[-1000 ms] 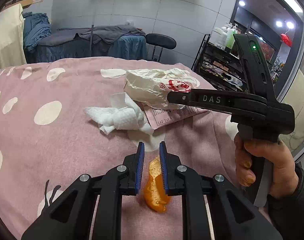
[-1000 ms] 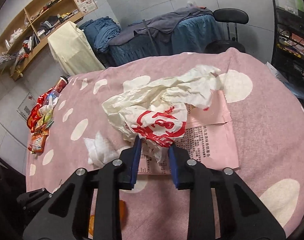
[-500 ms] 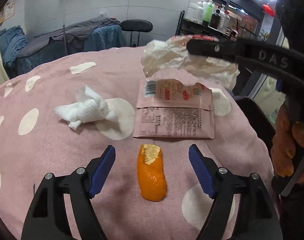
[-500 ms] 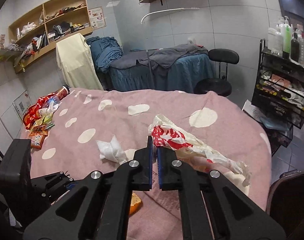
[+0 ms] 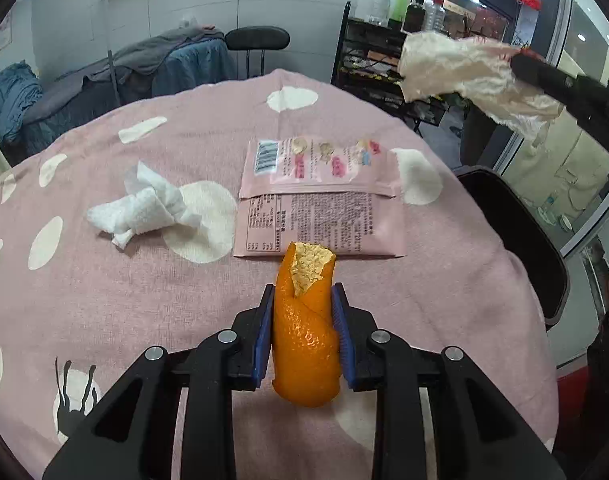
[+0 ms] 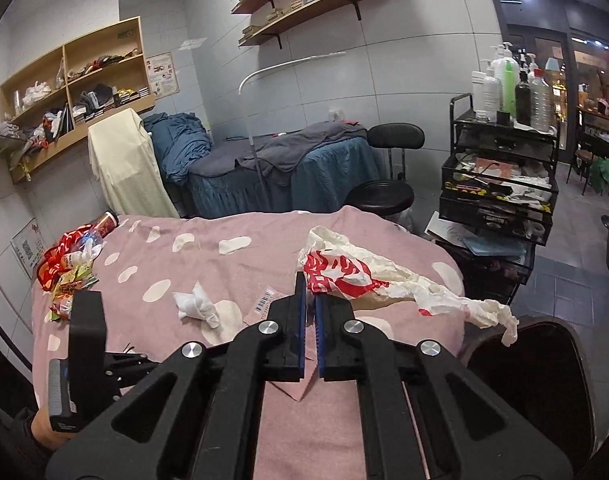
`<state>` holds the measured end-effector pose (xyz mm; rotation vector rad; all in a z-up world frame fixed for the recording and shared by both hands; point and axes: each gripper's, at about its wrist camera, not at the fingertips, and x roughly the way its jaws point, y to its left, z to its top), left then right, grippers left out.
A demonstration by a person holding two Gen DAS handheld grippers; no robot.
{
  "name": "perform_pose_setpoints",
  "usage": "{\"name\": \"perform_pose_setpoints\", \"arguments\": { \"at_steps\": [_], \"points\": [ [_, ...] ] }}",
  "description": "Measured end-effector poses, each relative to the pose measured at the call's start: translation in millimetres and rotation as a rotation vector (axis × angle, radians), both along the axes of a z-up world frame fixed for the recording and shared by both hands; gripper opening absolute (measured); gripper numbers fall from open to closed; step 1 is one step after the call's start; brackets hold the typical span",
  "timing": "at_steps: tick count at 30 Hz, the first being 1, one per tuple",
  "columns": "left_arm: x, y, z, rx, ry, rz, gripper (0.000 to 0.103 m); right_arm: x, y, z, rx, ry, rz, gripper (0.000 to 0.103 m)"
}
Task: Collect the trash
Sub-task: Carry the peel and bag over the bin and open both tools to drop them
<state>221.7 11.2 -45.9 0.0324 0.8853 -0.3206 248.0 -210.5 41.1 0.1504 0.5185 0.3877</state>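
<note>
Nearest the left wrist camera, an orange peel (image 5: 306,332) is being gripped between the blue pads of the left gripper (image 5: 303,300), its jaws drawn in narrow against both sides of the peel; whether the peel is being lifted clear of the pink spotted bedspread (image 5: 104,300) cannot be told. Just beyond the peel, a pink snack packet (image 5: 320,200) is lying flat on the bedspread, its printed side facing up. To the left of the packet, a crumpled white tissue (image 5: 138,208) is resting partly on one of the white spots. At the far right, above the edge of the bed, a crumpled white bag (image 5: 476,76) is being held in the air by the right gripper (image 5: 520,58).

Close to the right wrist camera, the right gripper (image 6: 310,284) is being kept almost fully closed, with the bag (image 6: 368,276) pinched at the fingertips and trailing off to the right, its red print facing the camera. Below the trailing end, at the near right, a dark bin (image 6: 536,380) is standing beside the bed. Farther left on the bedspread (image 6: 224,264), the tissue (image 6: 196,304) is lying well apart from a pile of bright wrappers and bottles (image 6: 70,264) at the far left edge. Farther still, a black trolley (image 6: 500,184) is carrying bottles at the right.
</note>
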Motion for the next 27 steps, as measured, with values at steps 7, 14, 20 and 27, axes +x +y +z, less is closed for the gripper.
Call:
{"name": "perform_pose_setpoints", "arguments": {
  "at_steps": [7, 14, 20, 27],
  "points": [
    [-32, -29, 30, -0.056, -0.105, -0.05, 0.028, -36, -53, -2, 0.049, 0.008, -0.104, 0.005],
    [-42, -77, 35, -0.088, -0.13, -0.161, 0.028, -62, -106, -14, 0.067, 0.046, -0.225, 0.005],
    [-47, -114, 32, -0.089, -0.119, -0.238, 0.028, -68, -150, -40, 0.108, 0.126, -0.317, 0.005],
    [-42, -140, 30, -0.108, -0.091, -0.284, 0.028, -58, -190, -89, 0.147, 0.266, -0.412, 0.005]
  ]
}}
